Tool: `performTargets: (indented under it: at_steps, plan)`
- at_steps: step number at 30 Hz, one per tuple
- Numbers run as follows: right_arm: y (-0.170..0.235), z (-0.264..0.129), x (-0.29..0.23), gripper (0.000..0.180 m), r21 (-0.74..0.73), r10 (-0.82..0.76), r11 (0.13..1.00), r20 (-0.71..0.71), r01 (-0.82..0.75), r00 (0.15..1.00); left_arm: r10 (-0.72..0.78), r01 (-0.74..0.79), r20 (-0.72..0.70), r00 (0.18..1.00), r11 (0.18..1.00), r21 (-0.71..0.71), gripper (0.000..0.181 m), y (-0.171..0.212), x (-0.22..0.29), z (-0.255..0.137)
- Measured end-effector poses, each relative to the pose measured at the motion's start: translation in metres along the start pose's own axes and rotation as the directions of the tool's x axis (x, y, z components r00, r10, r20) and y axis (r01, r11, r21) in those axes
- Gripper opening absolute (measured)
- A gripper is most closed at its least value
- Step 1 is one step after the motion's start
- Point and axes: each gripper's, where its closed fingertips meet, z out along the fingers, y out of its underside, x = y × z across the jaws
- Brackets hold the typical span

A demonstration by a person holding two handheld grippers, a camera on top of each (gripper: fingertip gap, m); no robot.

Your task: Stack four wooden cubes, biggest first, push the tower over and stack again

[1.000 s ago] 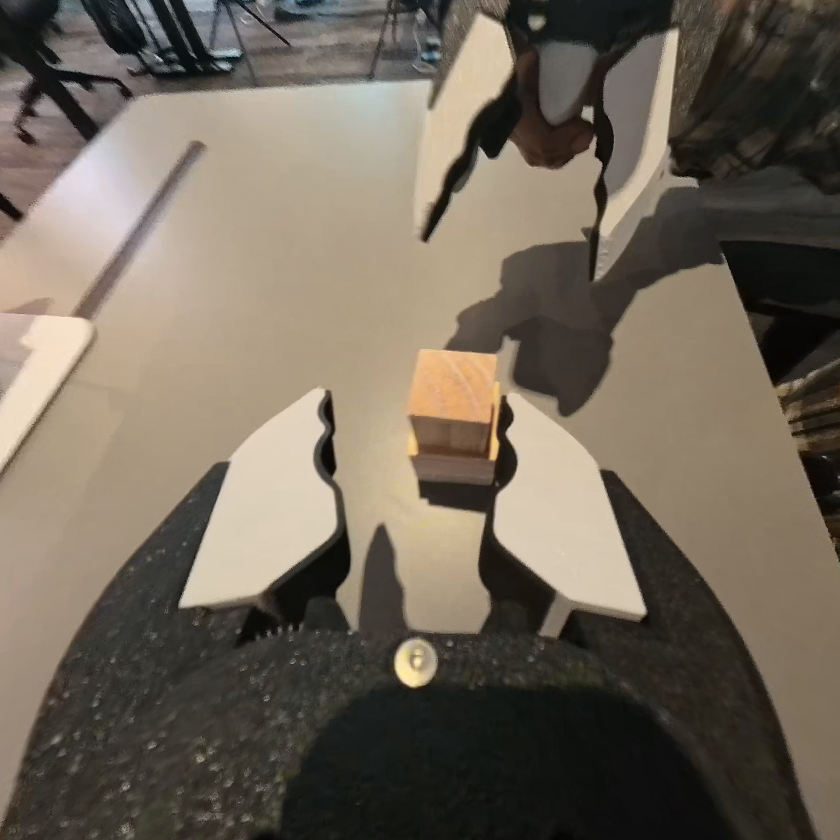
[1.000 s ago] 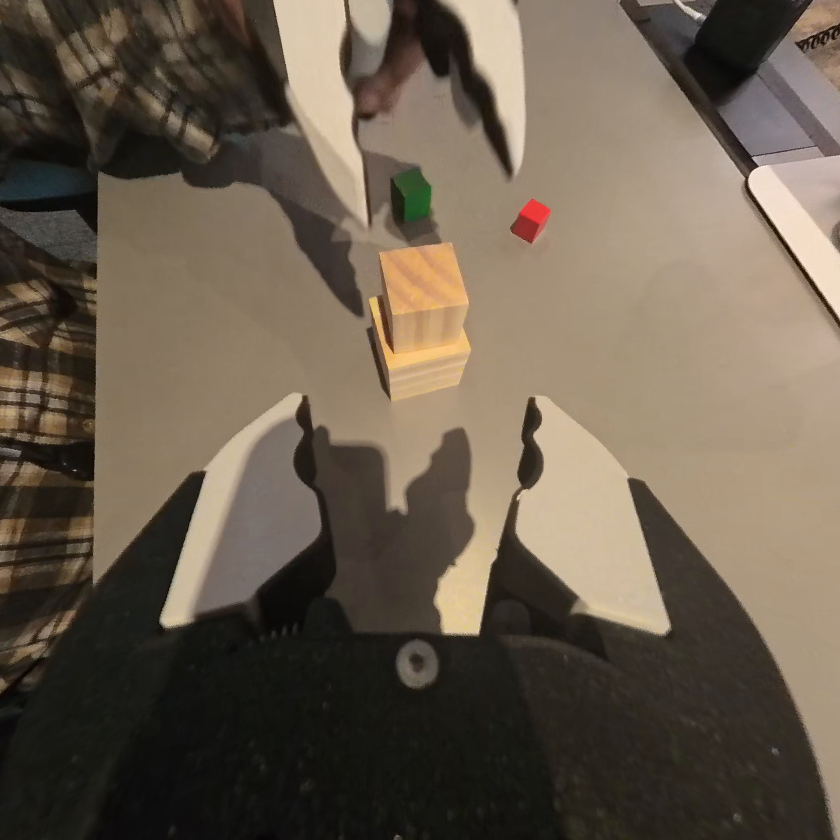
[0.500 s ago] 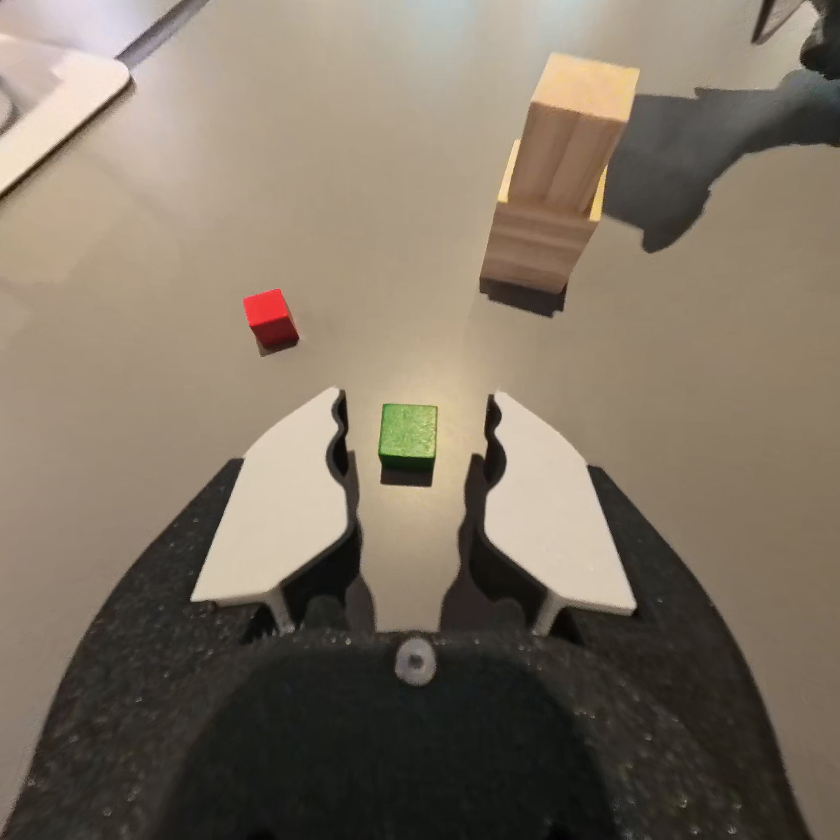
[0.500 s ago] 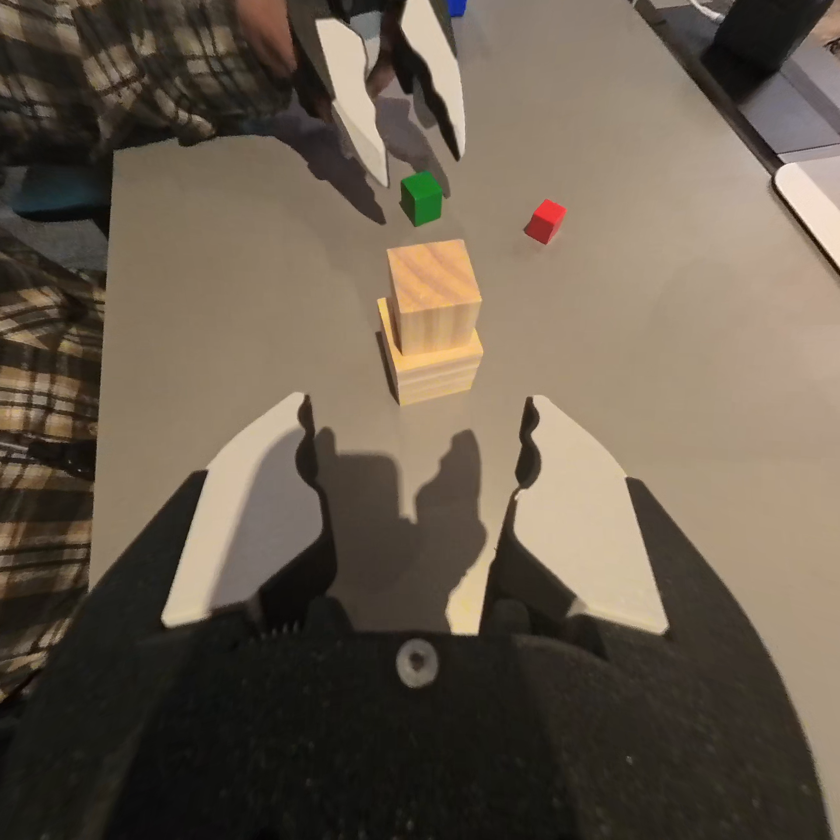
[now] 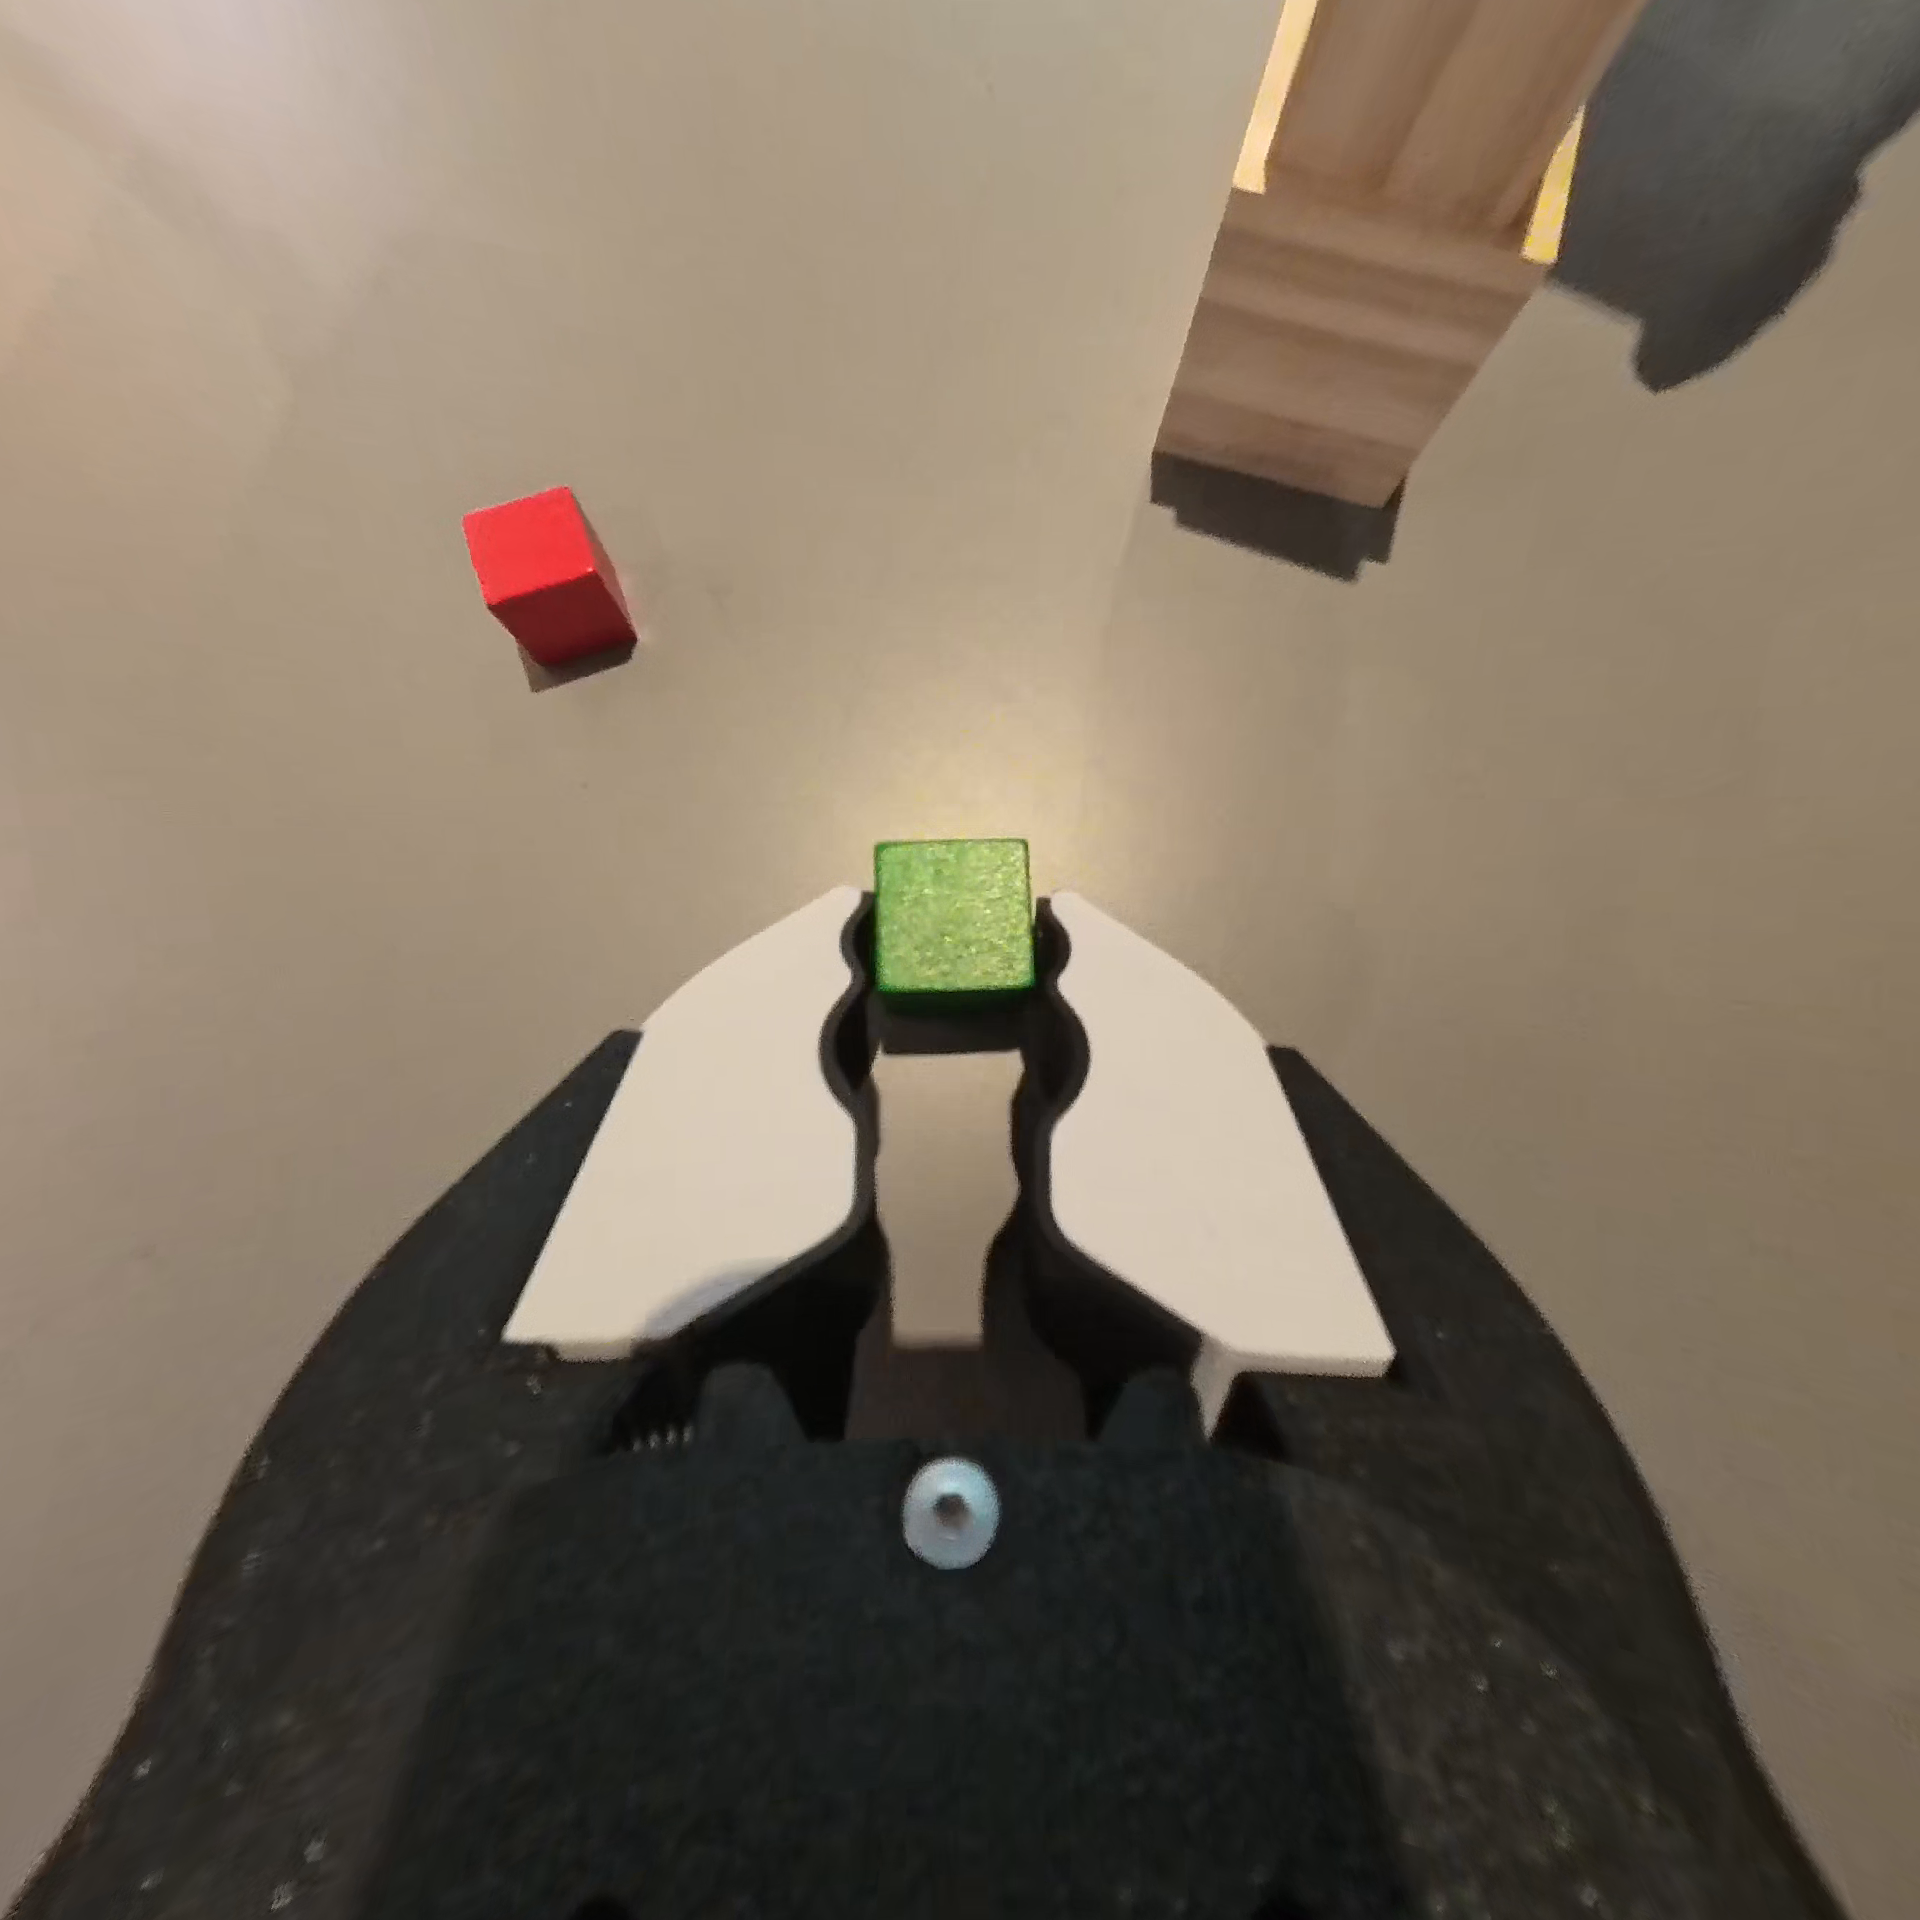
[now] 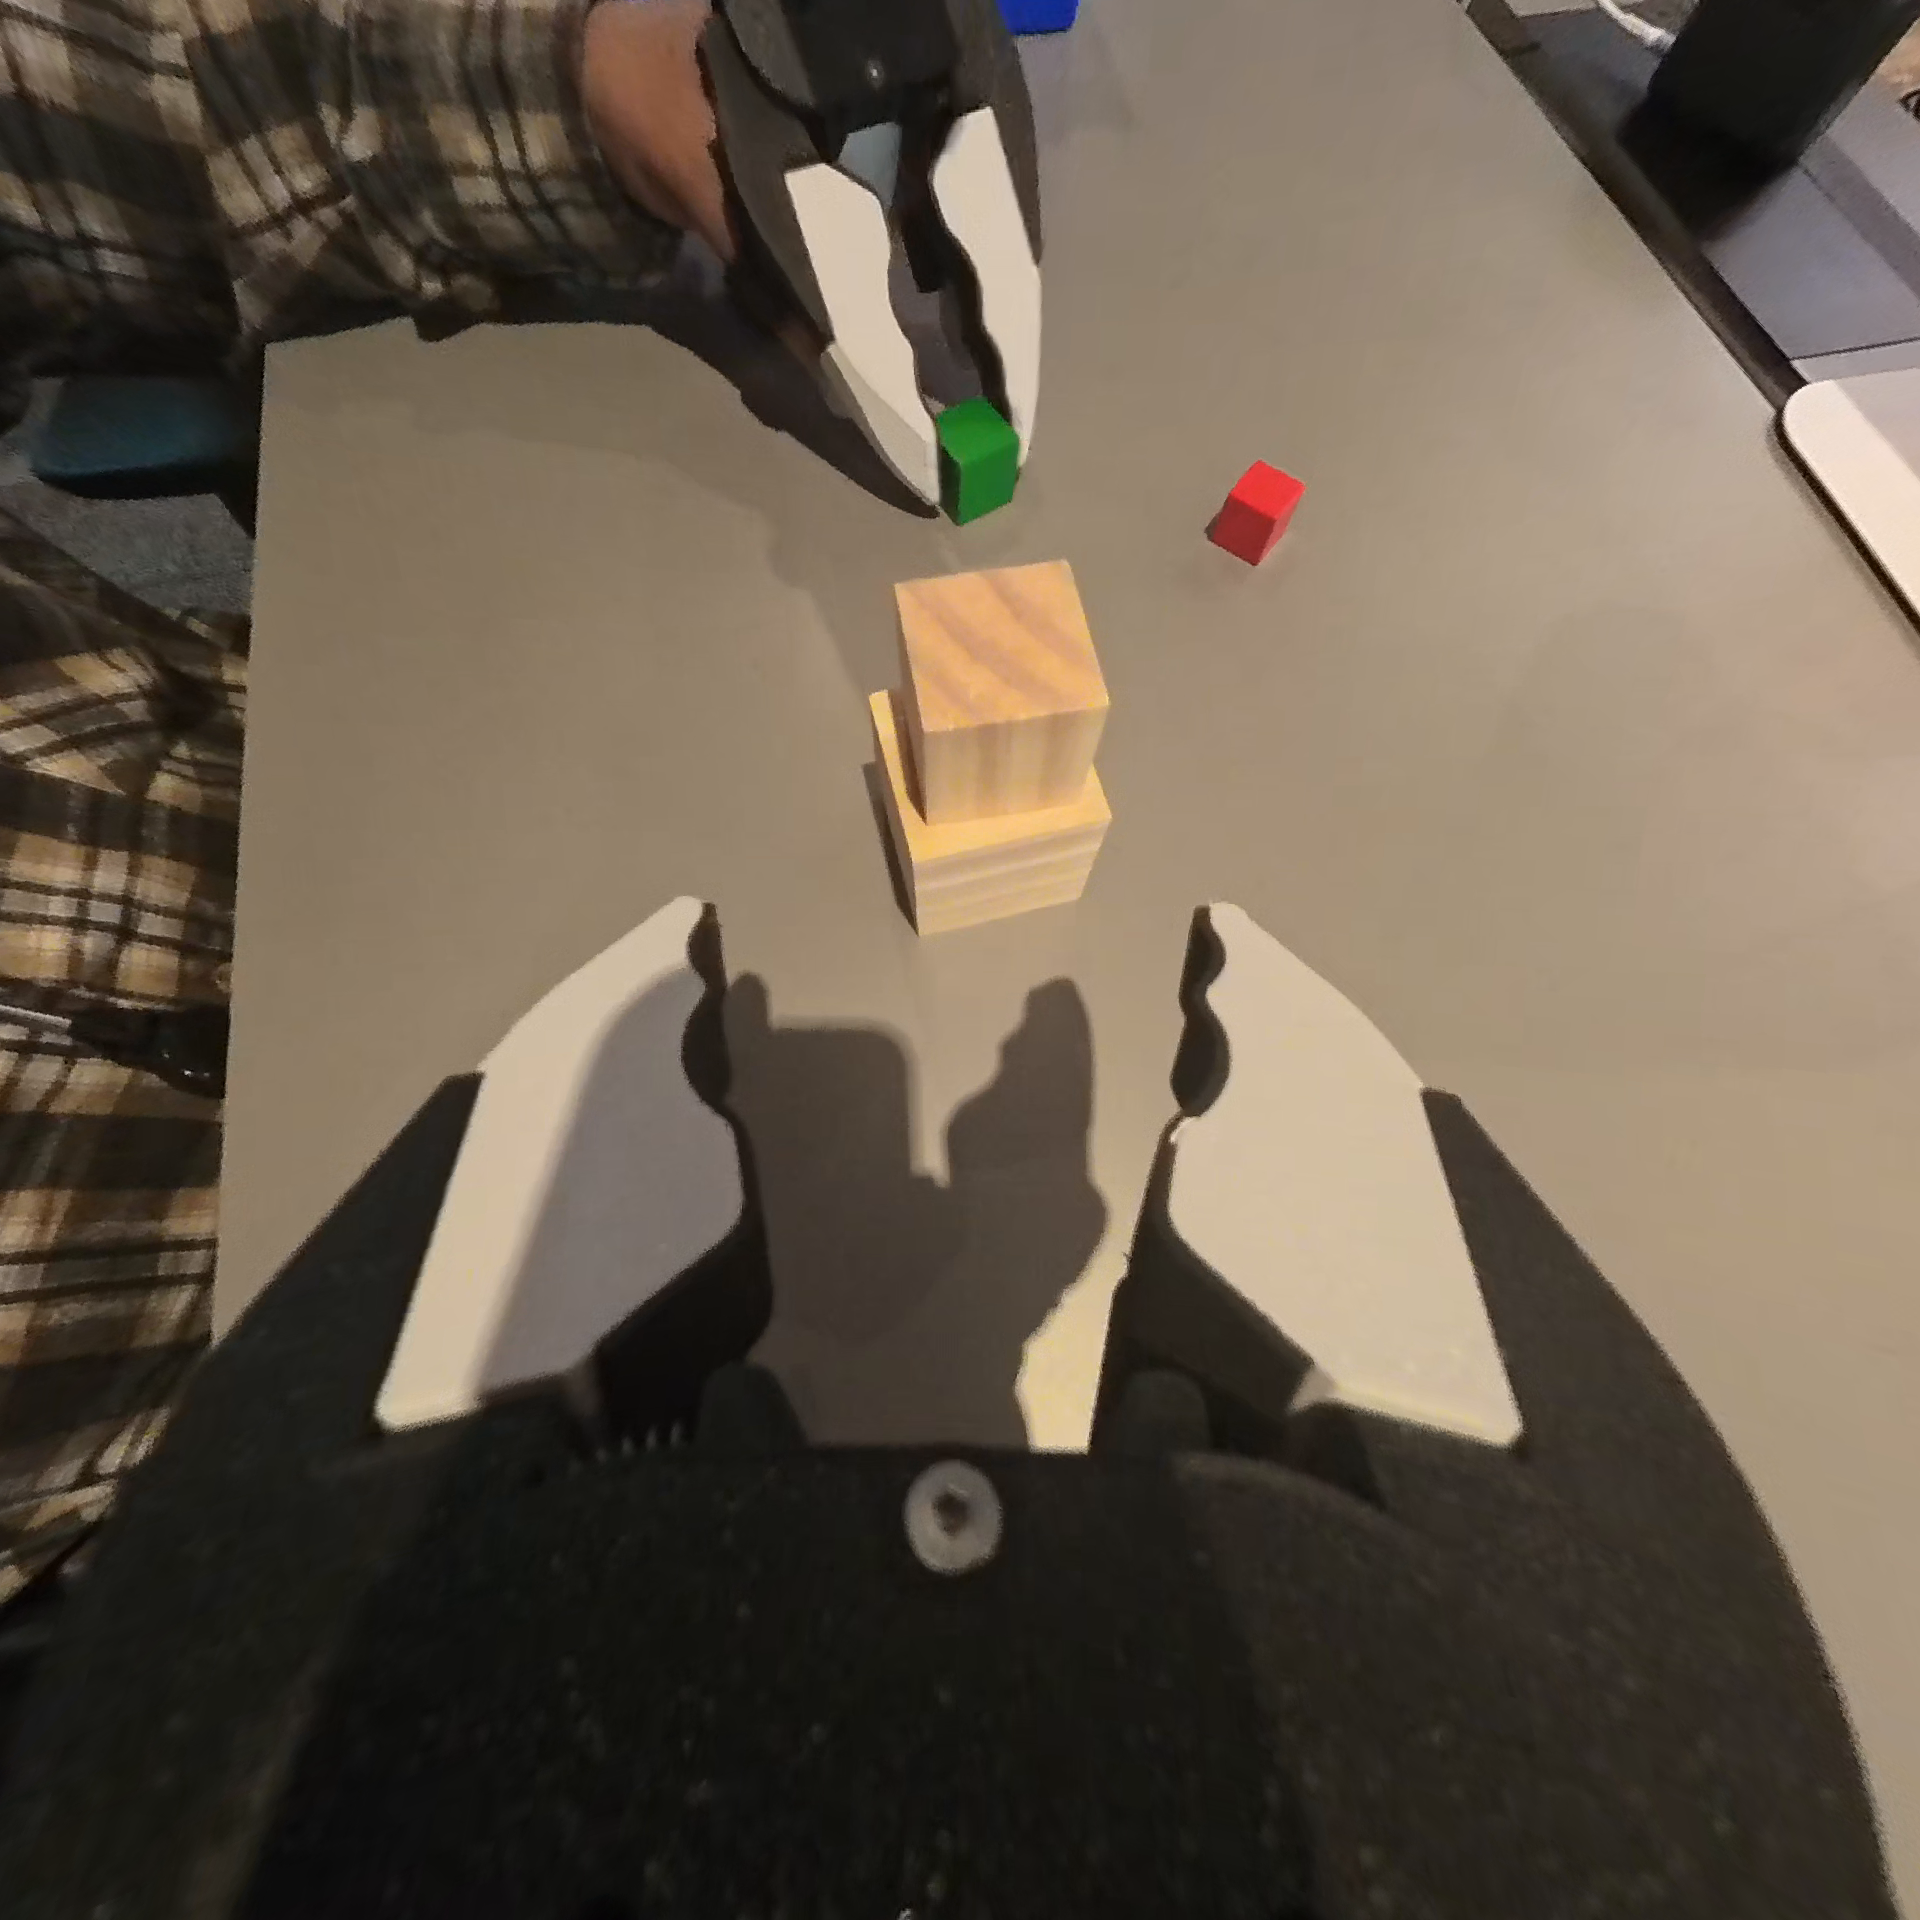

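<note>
My left gripper [image 5: 953, 914] is shut on a small green cube [image 5: 954, 927] at its fingertips, low on the grey table. The right wrist view shows the same grip [image 6: 977, 457] beyond the tower. Two plain wooden cubes are stacked: the bigger one [image 6: 997, 862] below, the smaller one [image 6: 997, 686] on top, a little off-centre. In the left wrist view the stack [image 5: 1351, 301] stands at the upper right, its top cut off. A small red cube [image 5: 545, 574] lies alone, also in the right wrist view [image 6: 1257, 511]. My right gripper [image 6: 951, 914] is open and empty, just short of the tower.
A person's plaid sleeve [image 6: 312, 156] and clothing fill the left side beyond the table edge. A blue cube [image 6: 1034, 12] lies at the far end. A white flat device [image 6: 1860, 468] and a dark object [image 6: 1756, 94] sit at the right. My hands' fingertips stand some 20 cm from each other. The stack [image 5: 1351, 301] is about equally far from each gripper, around 11 cm.
My left gripper swung from the tower down to the green cube, moved forward around it and shut on it. My right gripper stayed open and pulled back slightly.
</note>
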Motion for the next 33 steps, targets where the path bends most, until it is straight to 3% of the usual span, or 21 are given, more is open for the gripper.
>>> performTargets:
  at_steps: [1, 9, 14, 20, 33]
  plan:
    - [0.000, -0.001, 0.000, 0.083, 0.001, 0.001, 1.000, -0.001, -0.001, 1.000, 0.004, -0.004, 0.005, 1.000, 1.000, -0.001, 0.028, -0.003, -0.001, -0.001]
    - [0.003, -0.009, 0.002, 0.081, 0.009, 0.014, 1.000, -0.013, -0.014, 1.000, 0.067, -0.060, -0.040, 0.997, 0.987, 0.147, 0.028, -0.103, 0.018, -0.040]
    - [0.009, -0.011, 0.001, 0.081, 0.009, 0.029, 1.000, -0.016, -0.029, 0.999, 0.184, -0.171, -0.133, 0.974, 0.980, 0.103, 0.028, -0.150, 0.055, -0.025]
    - [0.017, -0.015, -0.002, 0.081, 0.003, 0.035, 0.999, -0.012, -0.035, 0.999, 0.220, -0.212, -0.219, 0.951, 0.975, 0.059, 0.028, -0.157, 0.073, 0.004]
    - [0.021, -0.011, 0.000, 0.078, 0.019, 0.050, 0.999, 0.003, -0.050, 0.999, 0.239, -0.232, -0.288, 0.927, 0.971, 0.057, 0.028, -0.152, 0.076, 0.023]
